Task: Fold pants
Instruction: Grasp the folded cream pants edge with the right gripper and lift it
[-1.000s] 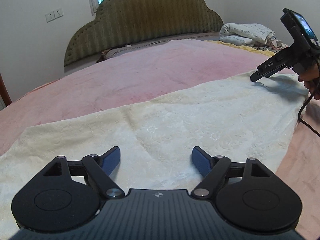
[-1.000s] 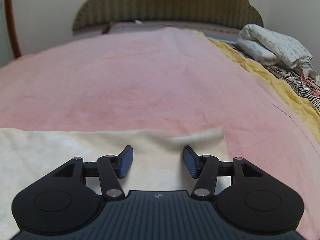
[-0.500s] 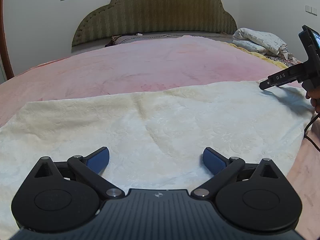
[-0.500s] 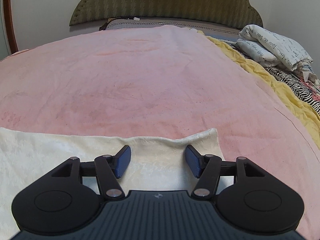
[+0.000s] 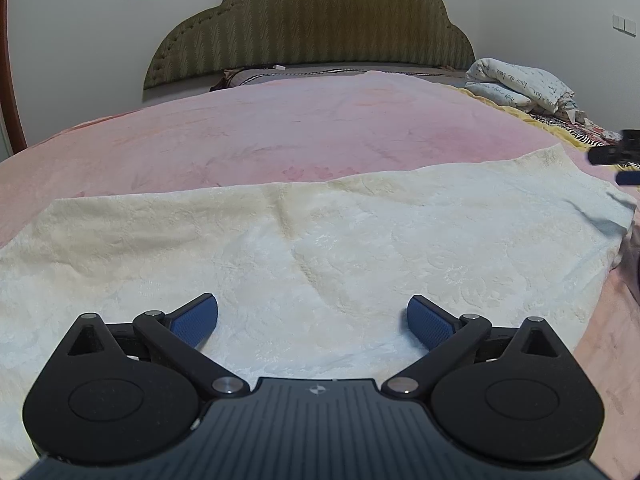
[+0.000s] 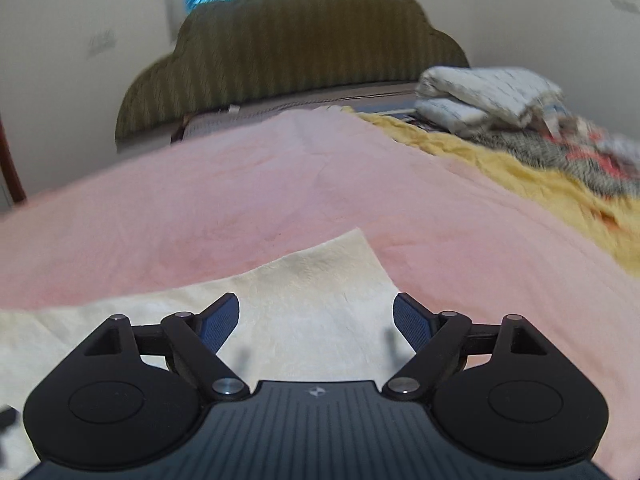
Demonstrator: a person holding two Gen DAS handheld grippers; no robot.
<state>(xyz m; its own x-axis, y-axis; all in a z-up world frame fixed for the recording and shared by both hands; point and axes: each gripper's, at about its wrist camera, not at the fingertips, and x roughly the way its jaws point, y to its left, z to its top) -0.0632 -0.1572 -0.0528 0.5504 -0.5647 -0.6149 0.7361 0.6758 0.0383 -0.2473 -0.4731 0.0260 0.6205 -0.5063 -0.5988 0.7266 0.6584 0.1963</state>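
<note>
The cream pants [image 5: 320, 240] lie flat across the pink bedspread [image 5: 300, 128], a long band running left to right. My left gripper [image 5: 313, 318] is open and empty, low over the near middle of the pants. My right gripper [image 6: 316, 318] is open and empty over the pants' right end [image 6: 320, 280], whose far corner points up the bed. The right gripper's fingertips [image 5: 612, 154] show at the right edge of the left wrist view, above the pants' right end.
A green padded headboard [image 5: 312, 28] stands at the far end. Folded white bedding [image 5: 520, 84] and a yellow blanket [image 6: 520, 176] with a zebra-print cloth lie at the far right. The pink bedspread [image 6: 200, 208] spreads beyond the pants.
Both grippers have opened wider. The left wrist view has swung so the pants lie level. The right gripper has moved right and tilted; its view is blurred.
</note>
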